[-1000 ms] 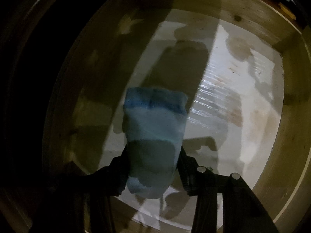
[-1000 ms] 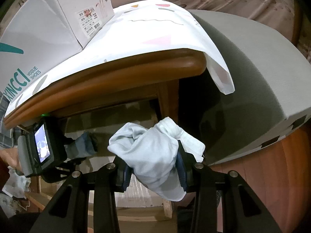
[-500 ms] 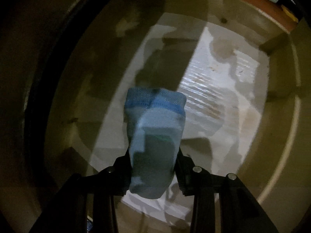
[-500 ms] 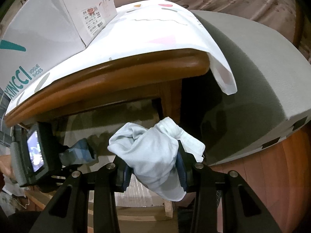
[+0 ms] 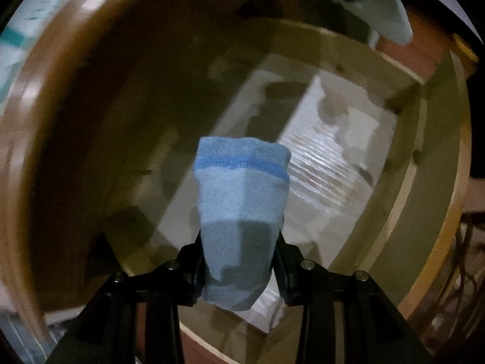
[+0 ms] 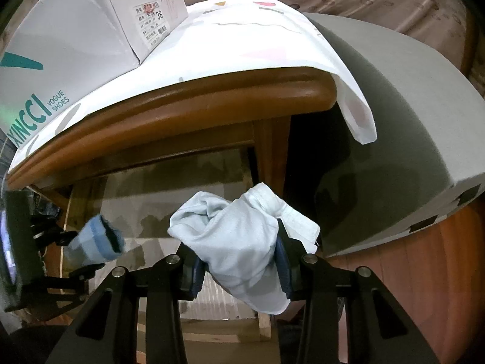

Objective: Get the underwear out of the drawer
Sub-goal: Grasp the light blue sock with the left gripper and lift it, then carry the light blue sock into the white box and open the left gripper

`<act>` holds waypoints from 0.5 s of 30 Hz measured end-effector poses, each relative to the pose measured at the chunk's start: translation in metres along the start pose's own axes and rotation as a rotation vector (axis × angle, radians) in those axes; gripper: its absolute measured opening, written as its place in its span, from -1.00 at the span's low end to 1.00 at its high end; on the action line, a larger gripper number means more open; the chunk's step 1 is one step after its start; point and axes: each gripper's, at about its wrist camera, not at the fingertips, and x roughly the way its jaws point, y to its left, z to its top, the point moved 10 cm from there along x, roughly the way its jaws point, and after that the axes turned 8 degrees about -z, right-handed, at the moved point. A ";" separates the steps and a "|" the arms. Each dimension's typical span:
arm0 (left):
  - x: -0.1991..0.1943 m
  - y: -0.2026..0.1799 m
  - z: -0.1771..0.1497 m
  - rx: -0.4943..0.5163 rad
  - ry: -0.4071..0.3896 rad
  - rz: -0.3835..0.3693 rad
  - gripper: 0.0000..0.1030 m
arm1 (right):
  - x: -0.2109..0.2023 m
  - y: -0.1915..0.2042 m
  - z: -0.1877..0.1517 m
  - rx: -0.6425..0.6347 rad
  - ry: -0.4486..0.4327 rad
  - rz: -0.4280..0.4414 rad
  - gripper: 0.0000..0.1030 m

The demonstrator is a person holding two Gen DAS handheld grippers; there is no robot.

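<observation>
left wrist view: your left hand-held gripper [image 5: 238,268] is clamped on a folded blue garment [image 5: 241,212], its two black fingers pressing either side of the bundle's lower part. the garment has a darker blue band and a mesh-like edge near its far end, and it stands out past the fingertips, clear of the drawer [image 5: 403,182] below. the drawer's pale wooden walls frame a whitish lining on its floor, partly glossy and partly in shadow. at the top right edge a pale cloth shows, held in something dark.

right wrist view: your right hand-held gripper [image 6: 236,262] is closed on a bunched pale underwear [image 6: 242,239], the fabric bulging above and hanging below the blue-padded fingers. the open drawer [image 6: 263,323] lies beneath it, under the rounded brown edge of the tabletop [image 6: 188,106]. a white patterned cloth [image 6: 257,39] covers the tabletop and droops over its right corner, and a white shoe box [image 6: 75,30] sits on it at the left. at the left edge your left hand-held gripper [image 6: 81,253] shows with the blue garment [image 6: 94,241] in its grip, above the drawer. a grey mattress [image 6: 394,121] lies to the right.
</observation>
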 end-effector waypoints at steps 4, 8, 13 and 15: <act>-0.026 0.006 -0.004 -0.101 -0.058 -0.010 -0.27 | 0.001 0.000 0.000 -0.003 0.003 0.002 -0.30; -0.052 0.004 -0.009 -0.163 -0.091 0.002 -0.27 | 0.000 0.002 0.000 -0.008 0.003 0.005 -0.30; -0.088 0.006 -0.008 -0.247 -0.157 0.028 -0.27 | 0.000 0.001 0.000 -0.006 0.004 0.009 -0.30; -0.107 0.009 -0.005 -0.305 -0.197 0.013 -0.27 | 0.001 0.001 0.000 -0.008 0.005 0.005 -0.30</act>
